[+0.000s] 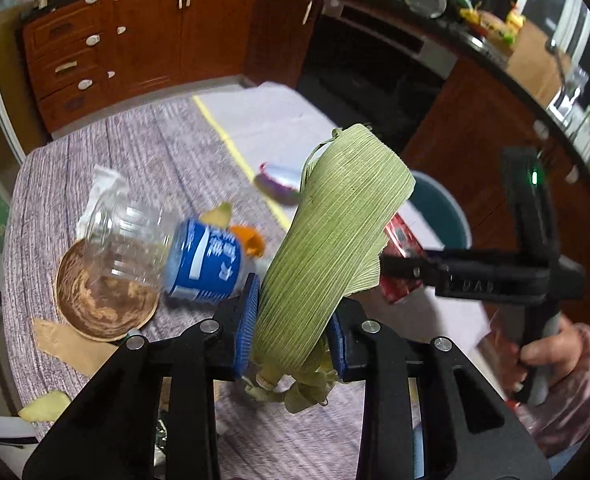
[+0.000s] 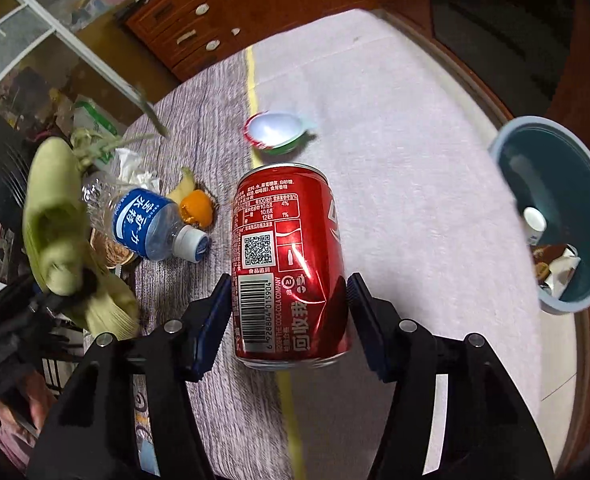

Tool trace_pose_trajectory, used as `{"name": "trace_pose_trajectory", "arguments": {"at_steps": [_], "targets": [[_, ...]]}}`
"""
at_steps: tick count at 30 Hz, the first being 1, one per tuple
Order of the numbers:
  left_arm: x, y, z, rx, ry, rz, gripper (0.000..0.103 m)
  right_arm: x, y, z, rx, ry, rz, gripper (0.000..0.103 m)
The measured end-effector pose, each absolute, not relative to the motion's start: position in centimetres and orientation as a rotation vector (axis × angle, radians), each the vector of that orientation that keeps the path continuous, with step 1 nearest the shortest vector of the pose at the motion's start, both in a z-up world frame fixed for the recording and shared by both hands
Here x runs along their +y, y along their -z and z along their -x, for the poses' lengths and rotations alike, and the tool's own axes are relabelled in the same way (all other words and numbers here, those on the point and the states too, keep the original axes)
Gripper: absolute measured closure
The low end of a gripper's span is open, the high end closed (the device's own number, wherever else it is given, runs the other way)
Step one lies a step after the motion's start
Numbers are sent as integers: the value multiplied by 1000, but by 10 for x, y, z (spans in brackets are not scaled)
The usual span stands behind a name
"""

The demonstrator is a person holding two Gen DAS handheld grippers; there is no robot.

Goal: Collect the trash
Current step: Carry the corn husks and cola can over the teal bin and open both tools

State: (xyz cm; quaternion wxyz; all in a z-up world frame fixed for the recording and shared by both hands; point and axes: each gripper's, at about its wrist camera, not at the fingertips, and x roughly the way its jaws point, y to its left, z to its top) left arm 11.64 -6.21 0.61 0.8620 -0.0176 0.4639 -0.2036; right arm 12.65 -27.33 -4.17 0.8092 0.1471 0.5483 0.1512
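Wooden kitchen cabinets (image 1: 143, 36) are seen behind the cloth-covered desk (image 2: 415, 168). A corn husk (image 1: 327, 248) is clamped in the left claw (image 1: 291, 328), raised above the desk. A red can (image 2: 291, 268) is clamped in the right claw (image 2: 287, 320), apparently lifted. 1 bin (image 2: 567, 184) stands nearby. 1 water bottle (image 2: 151, 224) lies on the desk.

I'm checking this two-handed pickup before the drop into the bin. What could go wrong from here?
The left gripper pinches only the lower end of the corn husk, so it could slip out or flop. The right gripper grips the red can near its dented base; it may twist. The bin sits past the table edge, so a short drop misses.
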Motion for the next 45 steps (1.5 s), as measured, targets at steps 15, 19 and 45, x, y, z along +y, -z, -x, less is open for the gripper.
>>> {"name": "trace_pose_trajectory", "arguments": {"at_steps": [15,19,45], "targets": [[-170,-38,-135,929,546,-47,72,-398,16,-90,1047,-176,-468,48],[-209,-36,-143,933,587,-82,73,-443,14,-86,1010,-110,-513,47],[-366,14,-215,1040,747,-166,79,-561,86,-137,1094,74,-623,28]]}}
